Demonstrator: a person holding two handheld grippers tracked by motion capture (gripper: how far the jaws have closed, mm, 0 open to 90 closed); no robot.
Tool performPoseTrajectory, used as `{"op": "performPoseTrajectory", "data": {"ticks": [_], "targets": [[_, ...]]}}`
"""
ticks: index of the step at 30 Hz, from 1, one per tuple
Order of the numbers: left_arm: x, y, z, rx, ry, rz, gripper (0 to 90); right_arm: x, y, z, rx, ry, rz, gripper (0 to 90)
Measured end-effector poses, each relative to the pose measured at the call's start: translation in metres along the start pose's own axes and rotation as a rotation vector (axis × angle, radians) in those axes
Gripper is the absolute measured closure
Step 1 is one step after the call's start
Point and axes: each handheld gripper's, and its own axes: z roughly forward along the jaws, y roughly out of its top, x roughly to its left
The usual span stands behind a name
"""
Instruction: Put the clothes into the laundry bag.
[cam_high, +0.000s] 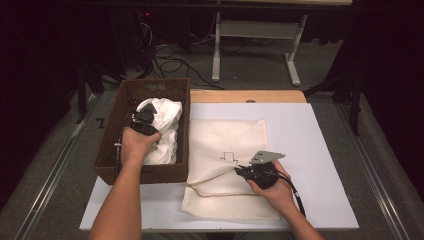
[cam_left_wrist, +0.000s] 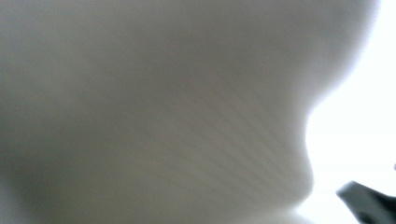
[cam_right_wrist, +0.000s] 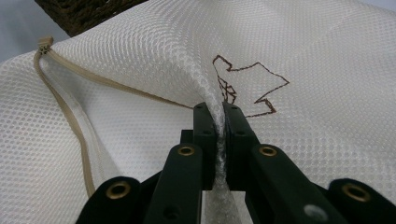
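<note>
1. Cream honeycomb-mesh laundry bag (cam_high: 227, 150) shows a brown stitched outline motif (cam_right_wrist: 245, 88) and a beige zipper edge (cam_right_wrist: 70, 116).
2. Dark brown woven wicker basket (cam_high: 130, 97) holds a plain white crumpled cloth (cam_high: 162, 117).
3. Black right gripper (cam_right_wrist: 219, 121).

Both forearms are bare, with no sleeves reaching the wrists. Each hand carries a black gripper: the left gripper (cam_high: 143, 121) is a compact dark body trailing a thin black cable, while the right gripper (cam_high: 248, 172) bears a grey three-cornered plate (cam_high: 266, 157) on top and its own black cable. Seen close, the right gripper's matte black jaws — flat, angular links — are pinned with brass-coloured rivets and small dark screws.
</note>
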Motion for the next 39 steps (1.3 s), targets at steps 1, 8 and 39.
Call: {"op": "performPoseTrajectory", "data": {"ticks": [1, 8, 39], "targets": [[0.003, 0.0, -0.001, -0.004, -0.024, -0.022, 40.7, 0.0, 0.0, 0.001, 0.001, 0.0, -0.001, 86.5], [-0.005, 0.007, 0.01, 0.034, -0.139, -0.06, 0.1, 0.0, 0.0, 0.002, 0.007, 0.001, 0.001, 86.4], [-0.009, 0.003, 0.042, 0.015, -0.03, 0.009, 0.0, 0.001, -0.002, 0.001, 0.008, -0.001, -0.004, 86.4]]}}
